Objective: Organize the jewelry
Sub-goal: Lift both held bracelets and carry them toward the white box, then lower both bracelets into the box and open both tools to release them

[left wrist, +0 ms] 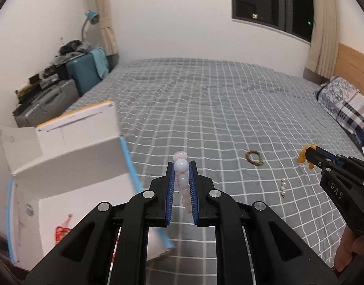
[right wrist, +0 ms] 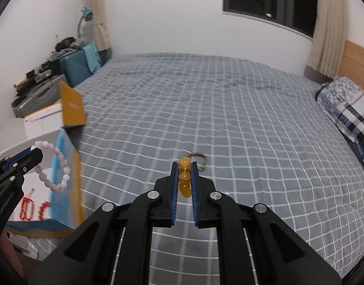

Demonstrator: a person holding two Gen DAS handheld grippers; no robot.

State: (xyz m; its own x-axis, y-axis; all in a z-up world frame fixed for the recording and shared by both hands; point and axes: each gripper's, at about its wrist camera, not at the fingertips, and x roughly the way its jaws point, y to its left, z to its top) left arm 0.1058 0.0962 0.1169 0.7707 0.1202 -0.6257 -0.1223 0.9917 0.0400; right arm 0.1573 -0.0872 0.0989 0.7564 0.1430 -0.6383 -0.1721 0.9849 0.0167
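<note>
My left gripper [left wrist: 181,166] is shut on a pink and white bead bracelet [left wrist: 182,178], held above the bed beside an open white and blue box [left wrist: 63,163]. The bracelet hangs as a ring in the right wrist view [right wrist: 56,166], over the box [right wrist: 63,173]. My right gripper [right wrist: 184,166] is shut on a yellow bead bracelet [right wrist: 184,178]; it also shows in the left wrist view [left wrist: 305,156]. A braided brown bracelet [left wrist: 254,158] and a small pearl piece [left wrist: 283,187] lie on the bed. Red jewelry [right wrist: 30,209] lies inside the box.
The bed has a grey checked cover [left wrist: 205,109]. A pillow [left wrist: 348,111] lies at the far right by a wooden headboard. Suitcases and clutter [left wrist: 63,83] stand at the far left against the wall. The box lid [right wrist: 71,109] stands up.
</note>
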